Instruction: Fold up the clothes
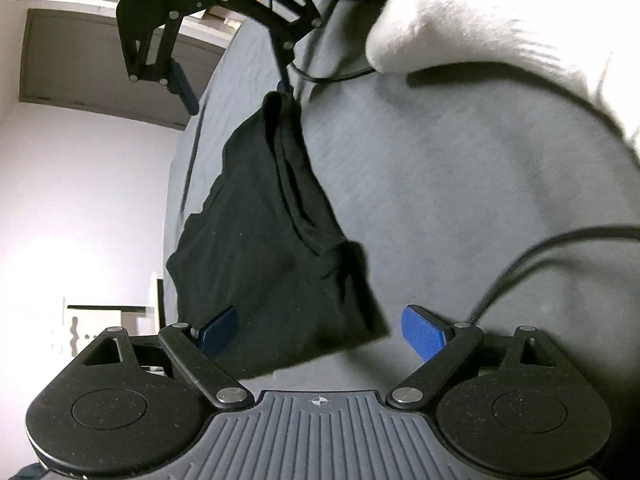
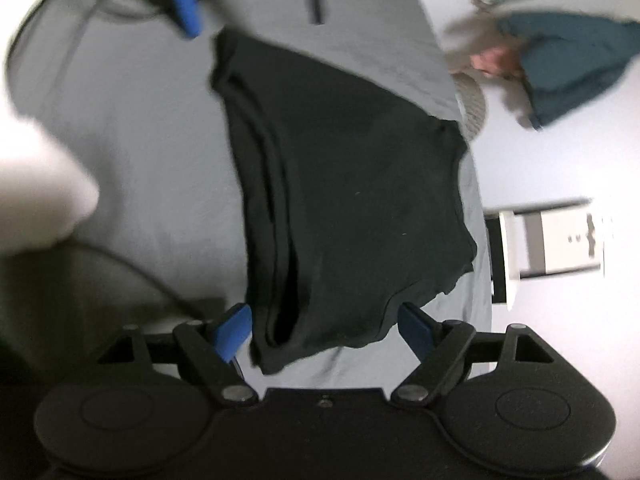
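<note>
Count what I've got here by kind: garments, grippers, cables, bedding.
Black garments: 1, folded on the bed
Hand-held grippers: 2, the left hand-held gripper and the right hand-held gripper, both open
Black cables: 2
Grey sheet: 1
White bedding: 1
Total: 7

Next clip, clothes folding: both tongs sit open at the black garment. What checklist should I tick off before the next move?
1. left tongs open: ok.
2. right tongs open: ok.
3. black garment lies on the grey sheet, ungripped: ok.
4. Garment's near edge sits between each tongs' fingers: ok.
5. cable beside the left tongs lies apart from the garment: ok.
6. Fold layers aligned: cannot tell, blurred.
</note>
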The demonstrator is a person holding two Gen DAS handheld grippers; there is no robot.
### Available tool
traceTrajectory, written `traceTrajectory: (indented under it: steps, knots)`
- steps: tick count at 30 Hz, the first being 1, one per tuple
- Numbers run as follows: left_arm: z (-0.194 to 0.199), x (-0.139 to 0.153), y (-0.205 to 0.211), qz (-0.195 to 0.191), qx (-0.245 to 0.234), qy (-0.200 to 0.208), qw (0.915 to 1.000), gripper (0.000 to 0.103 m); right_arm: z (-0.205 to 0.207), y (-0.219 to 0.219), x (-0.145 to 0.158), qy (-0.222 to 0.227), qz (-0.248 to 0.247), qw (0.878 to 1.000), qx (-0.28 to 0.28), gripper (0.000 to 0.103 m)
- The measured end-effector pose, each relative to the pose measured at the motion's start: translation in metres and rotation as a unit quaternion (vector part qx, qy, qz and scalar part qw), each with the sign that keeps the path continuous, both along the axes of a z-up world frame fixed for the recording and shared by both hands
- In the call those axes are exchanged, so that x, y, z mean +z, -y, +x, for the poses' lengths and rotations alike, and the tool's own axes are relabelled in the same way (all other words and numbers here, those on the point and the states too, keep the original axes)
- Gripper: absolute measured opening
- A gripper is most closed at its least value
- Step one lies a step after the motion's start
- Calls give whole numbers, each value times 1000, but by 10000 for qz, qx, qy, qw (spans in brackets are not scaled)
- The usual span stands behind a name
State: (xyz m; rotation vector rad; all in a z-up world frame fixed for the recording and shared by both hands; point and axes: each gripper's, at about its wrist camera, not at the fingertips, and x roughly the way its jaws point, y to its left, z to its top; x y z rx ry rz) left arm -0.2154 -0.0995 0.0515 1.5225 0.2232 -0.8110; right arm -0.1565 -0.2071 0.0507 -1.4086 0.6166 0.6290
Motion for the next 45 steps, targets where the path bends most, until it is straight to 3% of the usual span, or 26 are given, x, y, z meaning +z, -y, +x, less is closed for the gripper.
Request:
traceTrajectory:
  steps: [1,8,13,21,27,29,32,38,41,43,45]
  knots:
    - [2,-1,3,24,47,35,10000,76,0,1,-2,-27,-41,9999,88,80]
    - [-5,-15,4,193,94,355,9991,64,0,-4,-20,-89,-254,9989,378,80]
    - [-18,-25,5,294,13,729,9969,63,-3,-8,-38,295,-578,9968,474,82]
    - [-16,-21,6,485,-25,726,9962,63,-4,0,-56,781,-1106,9882,711,83]
    - [-8,-24,20,291,275,501,9979,30,-1,-4,-64,1101,-1087,9859,630,82]
    - [-5,-19,20,121,515,225,9983,14,-3,-1,-65,1135,-1056,9854,705,76]
    - [3,-8,20,-243,877,-31,9958,13,-6,3,-68,1273,-977,9842,747,62]
    - [23,20,15,-1081,1462,-317,9828,7,2,2,-67,1294,-762,9870,573,14]
    - [27,46,-2,-1588,1734,-804,9686,6,0,1,-54,1151,-542,9903,550,11]
    - [24,57,-13,-1768,1721,-967,9642,6,-5,1,-45,1070,-499,9911,613,9]
    - [15,64,-24,-1853,1505,-938,9666,5,-12,2,-36,1056,-519,9905,717,9]
